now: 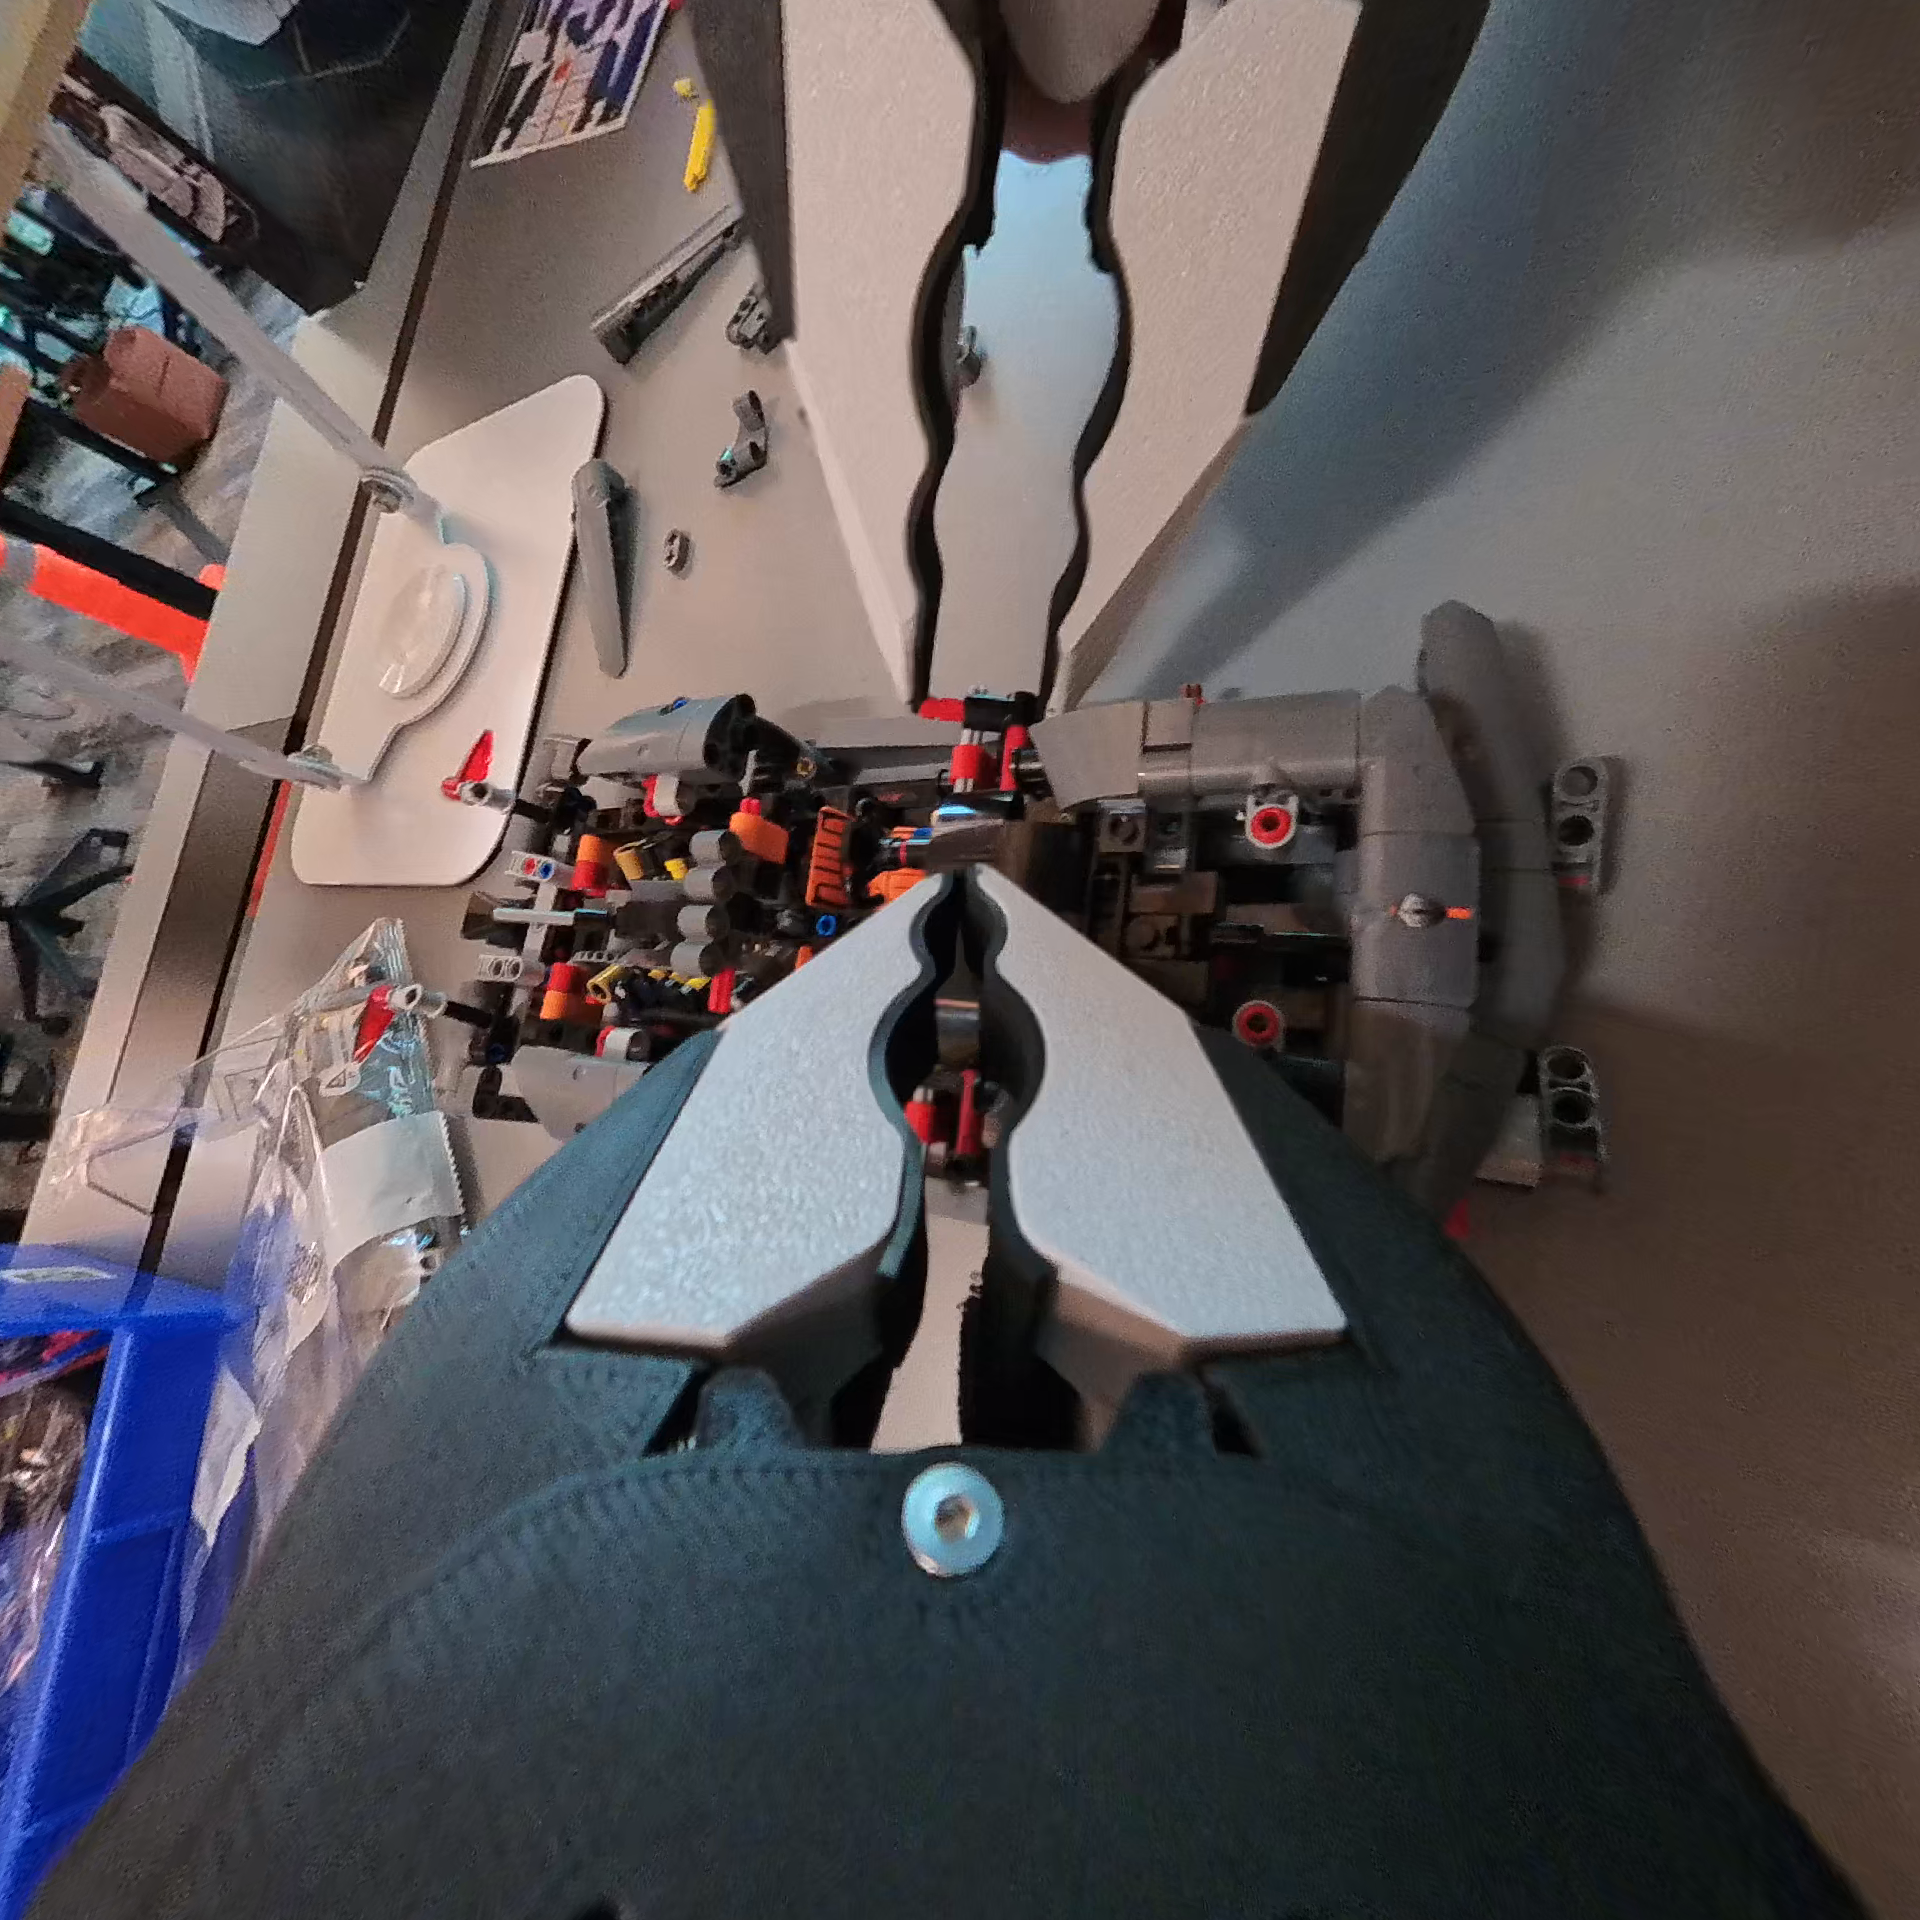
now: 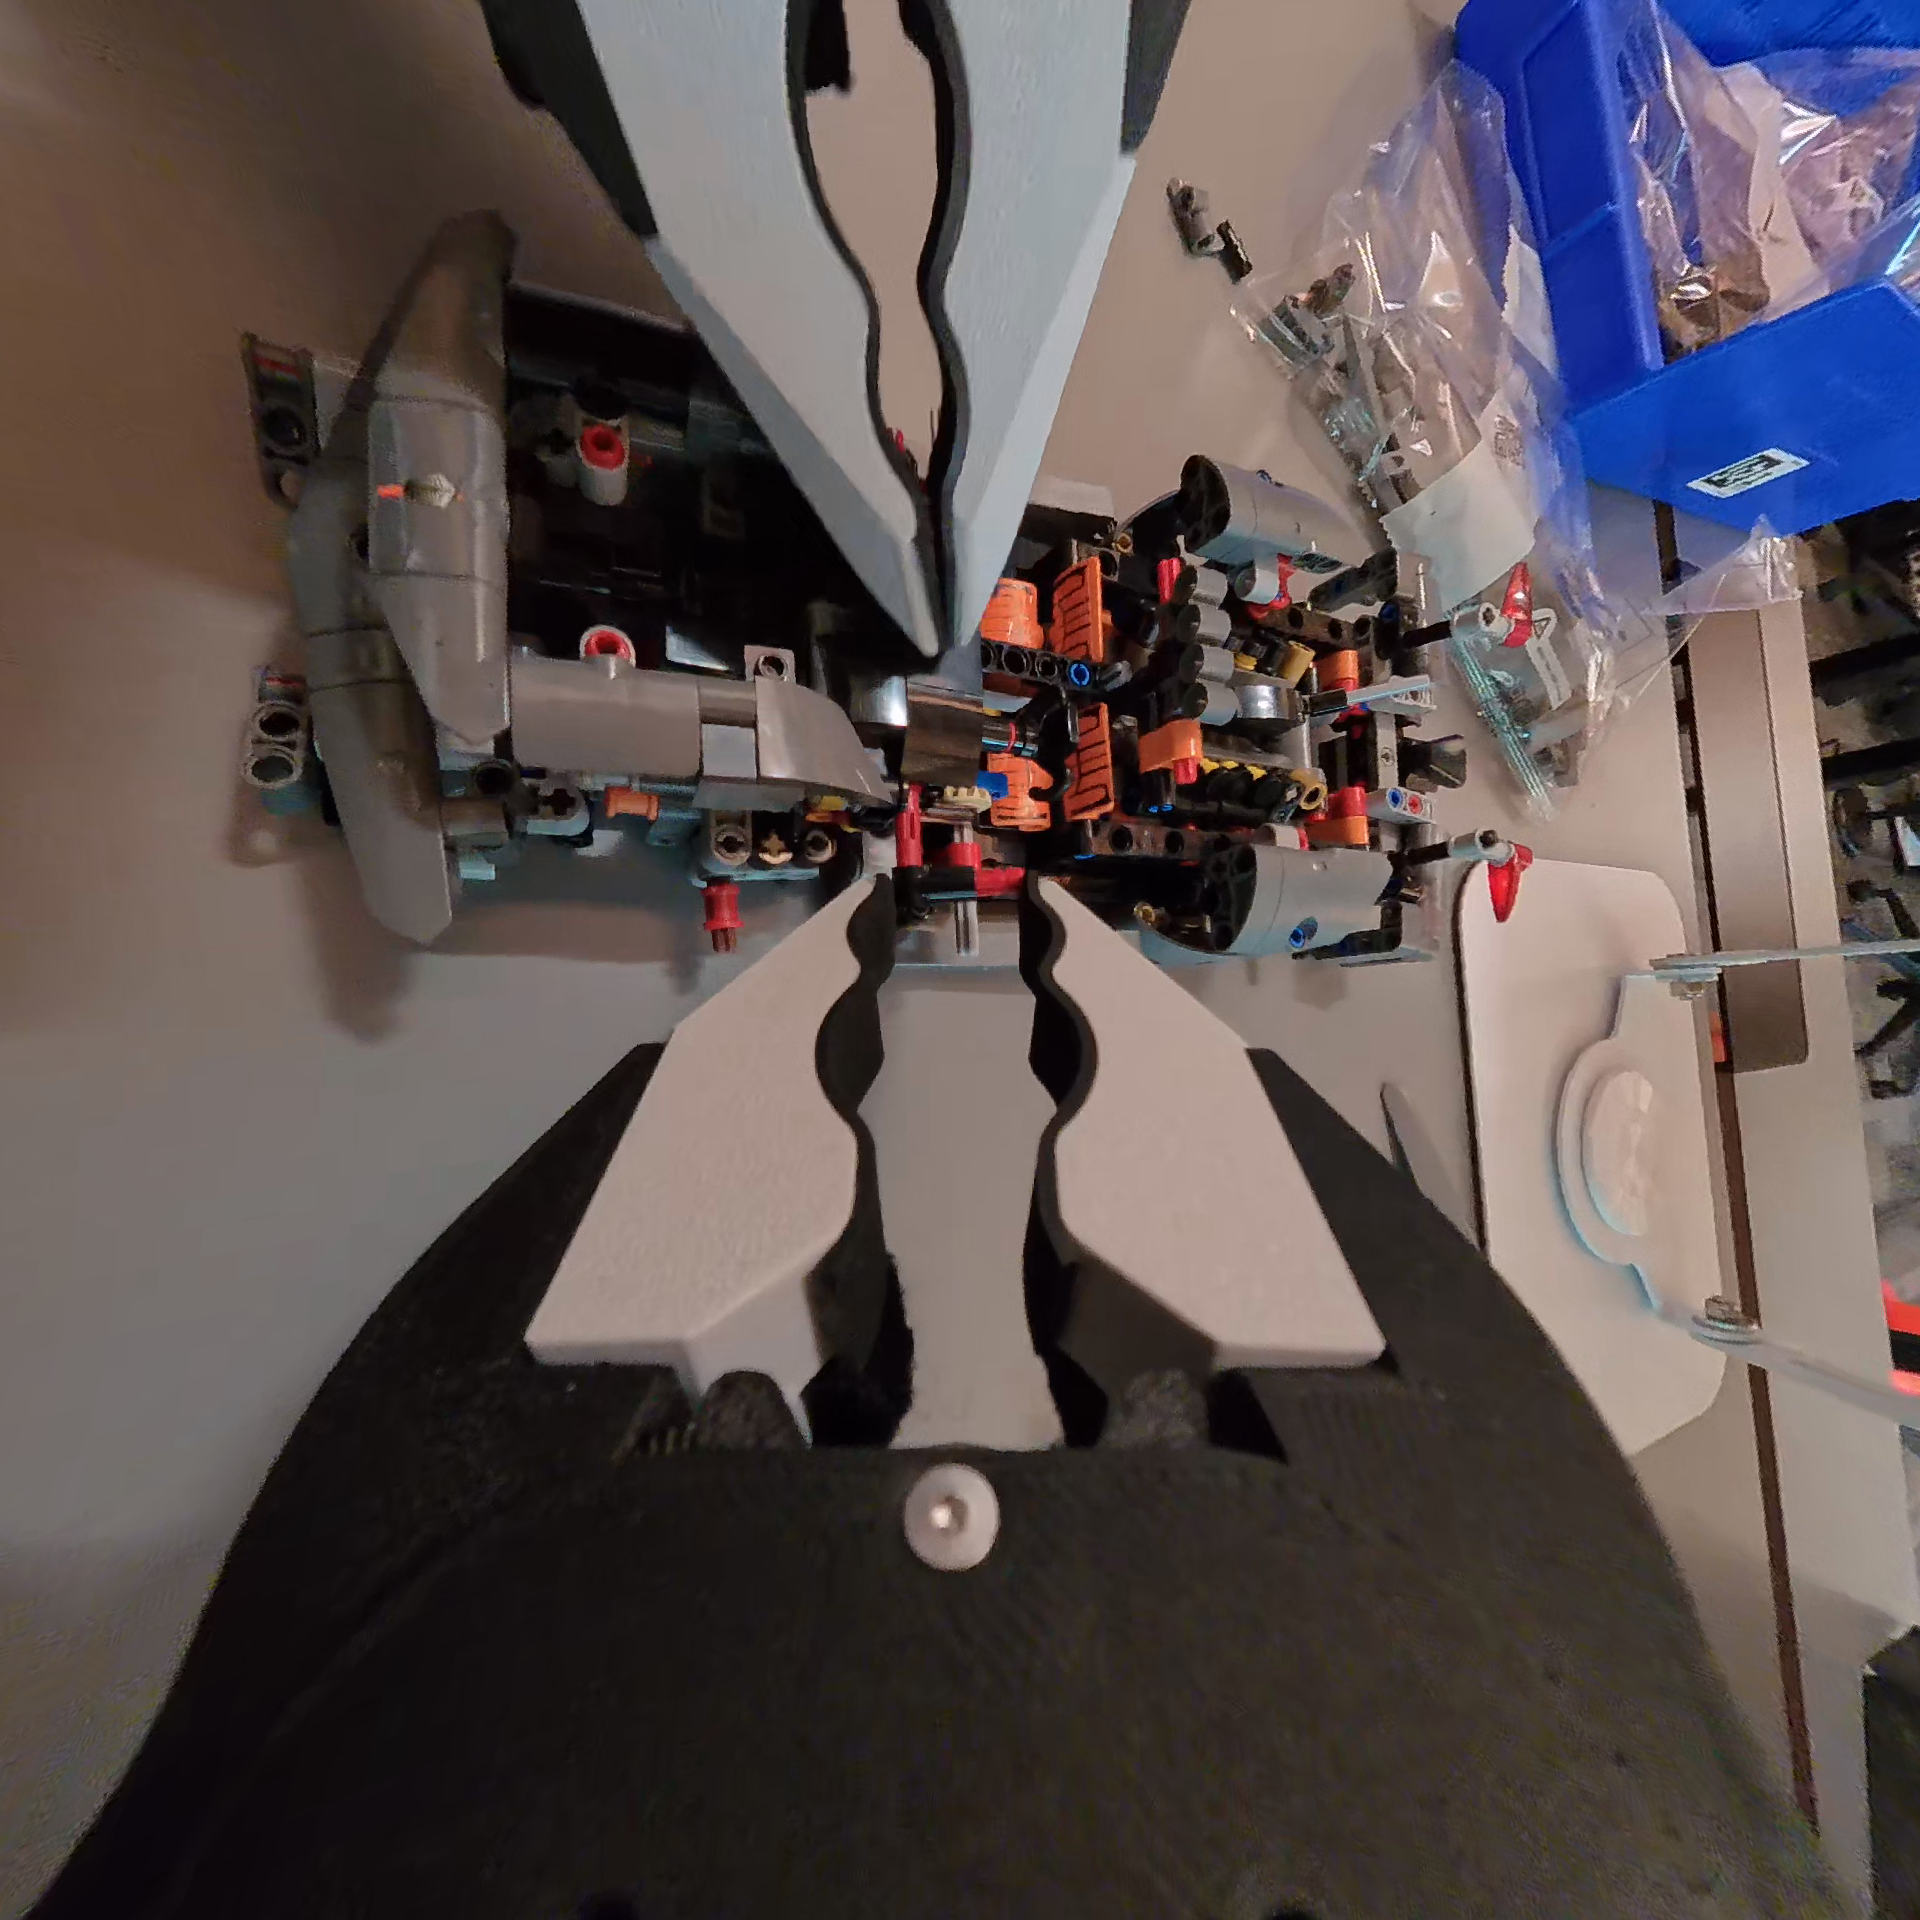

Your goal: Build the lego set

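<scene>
A large brick-built technical model [image 1: 1423, 831], grey, black, orange and red, lies on the table; it also shows in the right wrist view [image 2: 644, 717]. My left gripper [image 1: 961, 881] reaches over it with its tips closed on the edge of a dark glossy panel [image 1: 971, 840] in the middle of the model. The right wrist view shows this gripper [image 2: 940, 649] coming from the top onto that panel [image 2: 935, 727]. My right gripper [image 2: 958, 888] is at the model's near side, pads against both ends of a small red and black pin assembly [image 2: 956, 857]. It shows from the far side in the left wrist view [image 1: 982, 707].
A blue bin [image 2: 1714, 364] and clear bags of parts [image 2: 1455, 312] lie beside the model. A white plate with a clear bracket [image 2: 1579, 1143] sits near the table edge. Loose grey parts [image 1: 603, 561] and a yellow piece [image 1: 698, 145] lie farther off. Spacing between my two grippers at the tips: around 4 cm.
</scene>
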The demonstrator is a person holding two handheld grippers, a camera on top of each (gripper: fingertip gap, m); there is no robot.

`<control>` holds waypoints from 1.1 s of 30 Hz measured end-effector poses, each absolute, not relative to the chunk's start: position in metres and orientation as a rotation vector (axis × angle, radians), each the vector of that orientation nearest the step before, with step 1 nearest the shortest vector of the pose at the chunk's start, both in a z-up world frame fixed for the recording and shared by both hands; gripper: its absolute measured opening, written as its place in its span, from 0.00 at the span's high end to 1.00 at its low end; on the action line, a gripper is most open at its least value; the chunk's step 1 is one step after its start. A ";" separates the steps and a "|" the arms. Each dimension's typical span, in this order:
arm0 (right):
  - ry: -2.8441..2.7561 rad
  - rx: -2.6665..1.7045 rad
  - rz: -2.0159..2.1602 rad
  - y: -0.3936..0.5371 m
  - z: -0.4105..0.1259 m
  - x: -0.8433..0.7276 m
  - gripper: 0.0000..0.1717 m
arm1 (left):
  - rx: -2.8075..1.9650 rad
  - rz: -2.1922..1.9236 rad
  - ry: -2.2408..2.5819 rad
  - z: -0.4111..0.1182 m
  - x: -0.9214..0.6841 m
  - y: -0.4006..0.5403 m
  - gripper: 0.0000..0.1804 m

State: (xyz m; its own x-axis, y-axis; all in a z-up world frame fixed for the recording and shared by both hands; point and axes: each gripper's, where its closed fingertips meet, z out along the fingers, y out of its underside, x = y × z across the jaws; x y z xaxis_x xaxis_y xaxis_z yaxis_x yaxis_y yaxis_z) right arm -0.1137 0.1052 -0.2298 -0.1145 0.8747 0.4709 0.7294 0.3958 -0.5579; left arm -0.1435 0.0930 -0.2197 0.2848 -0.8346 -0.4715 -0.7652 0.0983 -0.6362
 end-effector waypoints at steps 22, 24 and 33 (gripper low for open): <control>-1.927 -1.321 0.423 0.095 -0.247 -0.053 0.88 | -1.799 0.282 1.422 -0.234 -0.075 0.039 1.00; -1.922 -1.341 0.448 0.093 -0.246 -0.050 0.88 | -1.808 0.316 1.415 -0.235 -0.080 0.037 1.00; -2.027 -1.504 0.676 0.062 -0.261 -0.048 0.79 | -1.783 0.277 1.349 -0.224 -0.075 0.018 1.00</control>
State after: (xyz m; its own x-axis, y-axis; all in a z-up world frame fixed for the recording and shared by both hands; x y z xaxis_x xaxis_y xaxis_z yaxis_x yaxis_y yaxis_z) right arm -0.0481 0.0617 -0.2607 -0.2460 0.9626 0.1137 0.7014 0.2578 -0.6646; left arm -0.0746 0.0182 -0.2241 0.3909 -0.6769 -0.6237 -0.8680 -0.0456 -0.4945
